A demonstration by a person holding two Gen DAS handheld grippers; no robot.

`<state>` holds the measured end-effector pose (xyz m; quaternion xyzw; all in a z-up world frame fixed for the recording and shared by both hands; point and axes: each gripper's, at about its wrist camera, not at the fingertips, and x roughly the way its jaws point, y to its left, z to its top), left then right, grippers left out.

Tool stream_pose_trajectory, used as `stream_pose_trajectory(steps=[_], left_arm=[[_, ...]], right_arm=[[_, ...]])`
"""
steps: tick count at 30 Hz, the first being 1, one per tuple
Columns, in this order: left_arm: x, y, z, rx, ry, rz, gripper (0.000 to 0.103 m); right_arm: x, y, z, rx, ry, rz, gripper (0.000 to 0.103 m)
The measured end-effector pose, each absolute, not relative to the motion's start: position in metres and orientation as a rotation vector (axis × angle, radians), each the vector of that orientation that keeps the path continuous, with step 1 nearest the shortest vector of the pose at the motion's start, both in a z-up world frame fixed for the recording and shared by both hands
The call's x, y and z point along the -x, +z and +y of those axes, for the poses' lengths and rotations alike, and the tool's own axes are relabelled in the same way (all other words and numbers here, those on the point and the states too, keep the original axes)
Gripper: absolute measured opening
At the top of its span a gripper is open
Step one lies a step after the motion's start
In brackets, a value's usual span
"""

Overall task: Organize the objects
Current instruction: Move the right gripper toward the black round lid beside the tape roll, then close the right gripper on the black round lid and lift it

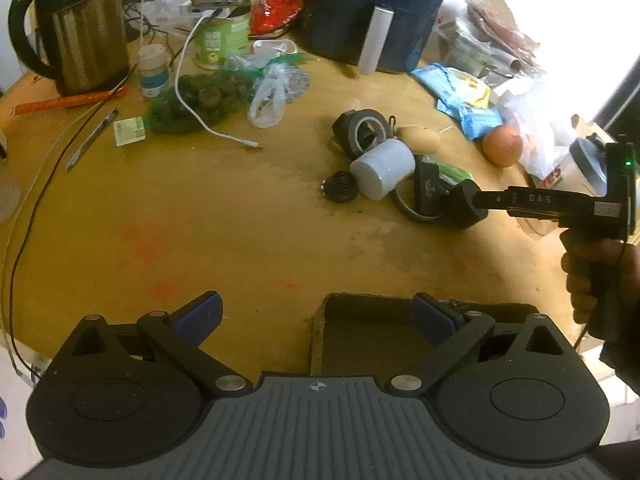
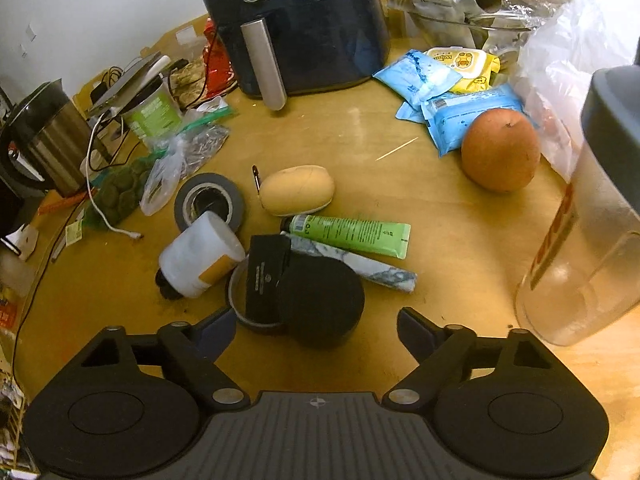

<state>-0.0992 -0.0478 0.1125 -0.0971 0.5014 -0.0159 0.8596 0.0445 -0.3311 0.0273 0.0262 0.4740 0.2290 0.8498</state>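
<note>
Right claw (image 2: pixel 316 330) wide open, holding nothing; black round jar (image 2: pixel 322 300) sits betw. its tips at 12 o'clock; left claw (image 1: pixel 316 314) wide, empty, over table (image 1: pixel 240 220).

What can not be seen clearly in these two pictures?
- Clear shaker bottle, right wrist view: top and right side cut off by the picture edge.
- Black box, right wrist view: print too small to read; the black round jar covers its right part.
- Left wrist view: the right gripper hides the things behind it.
- Air fryer: top cut off in both views.
</note>
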Motion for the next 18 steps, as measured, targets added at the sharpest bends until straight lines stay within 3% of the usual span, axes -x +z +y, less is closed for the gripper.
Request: stream_pose_trajectory(steps=[12,18], left_arm=[[0.11,0.112,-0.043,0.23,0.028,1.057,0.102],[0.115,0.111,-0.039,0.247,0.056,1.057,0.102]], right_arm=[[-0.062,0.007,-0.314,-0.024,0.469,1.013,0.061],[-0.061,0.001,-0.307,0.01,0.454,1.011,0.06]])
